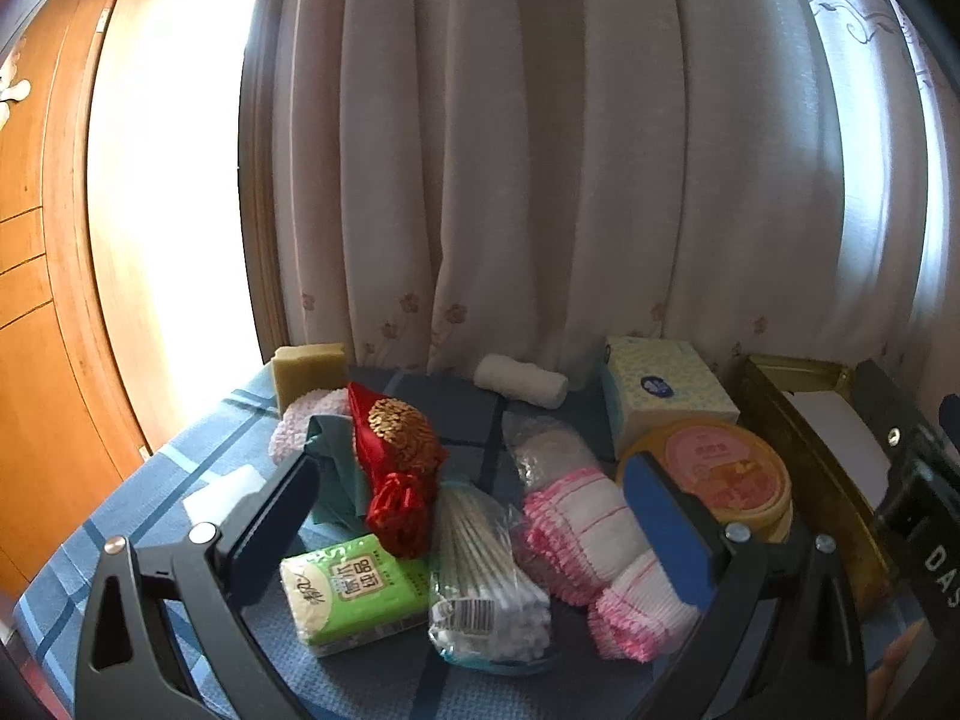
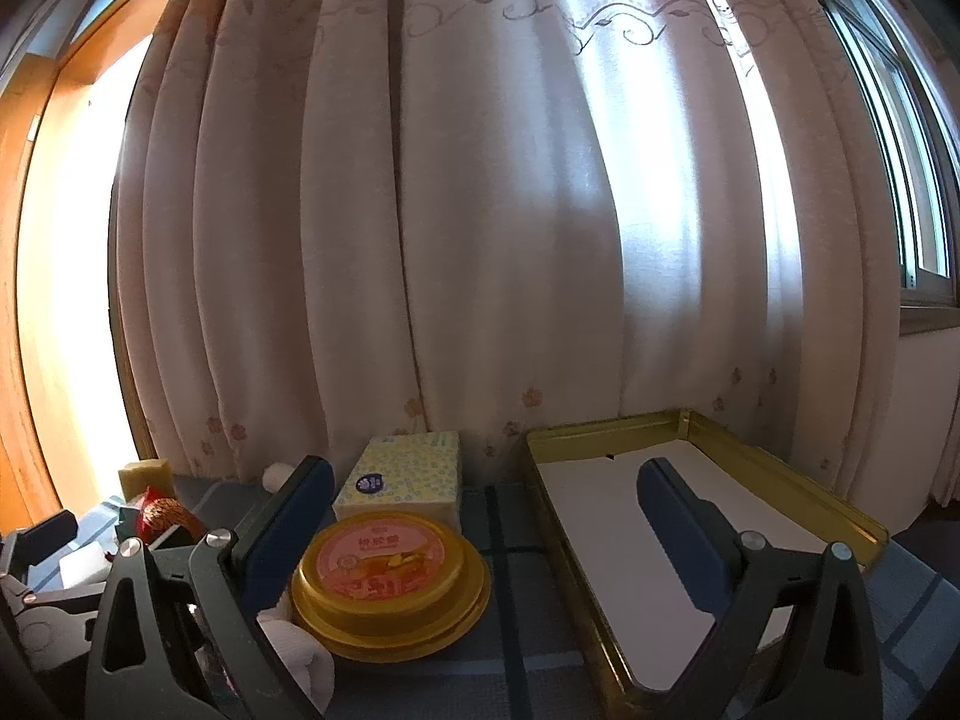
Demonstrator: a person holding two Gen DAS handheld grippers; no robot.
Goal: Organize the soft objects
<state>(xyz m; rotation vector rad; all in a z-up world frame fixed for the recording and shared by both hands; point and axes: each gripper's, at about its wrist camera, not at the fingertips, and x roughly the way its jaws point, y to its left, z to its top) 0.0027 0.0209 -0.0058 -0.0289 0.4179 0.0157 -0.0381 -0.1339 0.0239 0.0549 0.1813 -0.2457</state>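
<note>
Left gripper [image 1: 474,516]: jaws spread wide, nothing between the pads, held above the near part of the blue checked cloth [image 1: 150,480]. Inside its span lie a green tissue pack [image 1: 354,597] at near left, a clear bag of cotton swabs [image 1: 486,588] just right of it, and a bag of pink-edged cotton pads [image 1: 585,546] by the right finger. A red pouch with gold embroidery [image 1: 399,450] lies farther in, resting on a folded green cloth [image 1: 333,468]. A pale pink knitted piece [image 1: 297,426] and a yellow sponge [image 1: 309,369] sit at far left. A white rolled bandage [image 1: 521,381] lies at the far edge against the curtain [image 1: 540,150].

Right gripper [image 2: 486,516]: jaws likewise spread wide, empty. Between its fingers, toward the left, sits a round yellow tub with a pink lid label [image 2: 387,582]; a patterned tissue box [image 2: 405,474] stands just beyond it. A white rolled item [image 2: 303,654] touches the tub's near left side; what it is cannot be told. The right finger sits over a gold tin tray [image 2: 774,468] lined with white paper, on the right of the table, holding none of the soft items. The left gripper's body shows at that view's far left edge.
</note>
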